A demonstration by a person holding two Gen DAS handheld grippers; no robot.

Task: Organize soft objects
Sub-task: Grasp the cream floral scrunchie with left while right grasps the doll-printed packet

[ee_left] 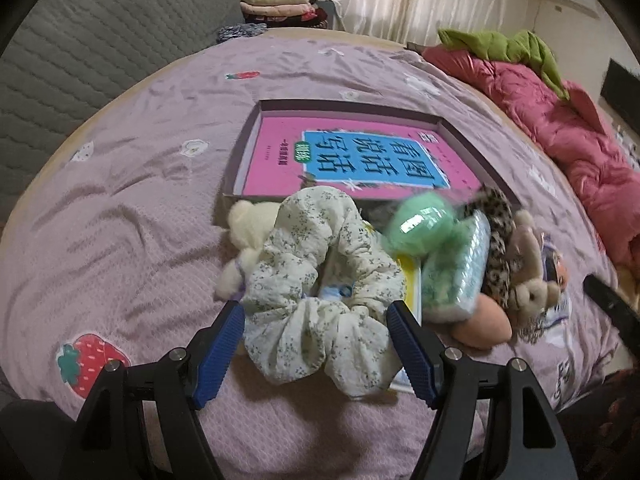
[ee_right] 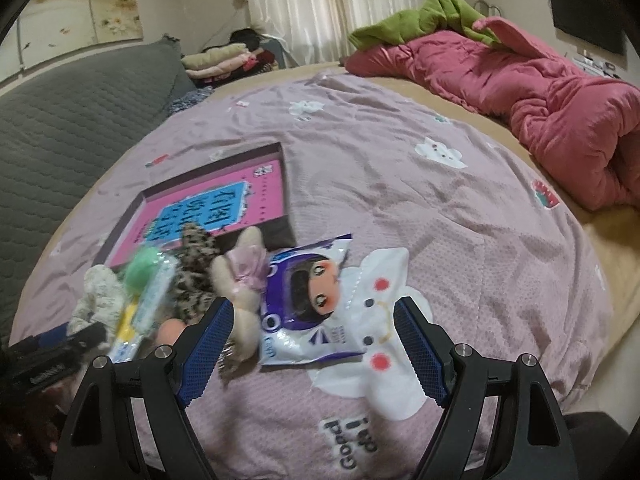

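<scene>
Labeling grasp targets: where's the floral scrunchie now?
Left wrist view, centre-bottom: floral scrunchie lies between the open left gripper fingers, cream plush on its left, shallow box behind.

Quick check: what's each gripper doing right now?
Left gripper: open, straddling the floral scrunchie, not clamped.
Right gripper: open, holding nothing, over the cartoon packet.

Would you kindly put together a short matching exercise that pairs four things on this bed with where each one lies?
Things:
1. floral scrunchie
2. pink book
3. cartoon-girl packet
4. green garment

Places:
A. inside the shallow box
B. between the open left tongs
C. on top of the red quilt
D. between the open right tongs

Pairs: 1-B, 2-A, 3-D, 4-C
</scene>
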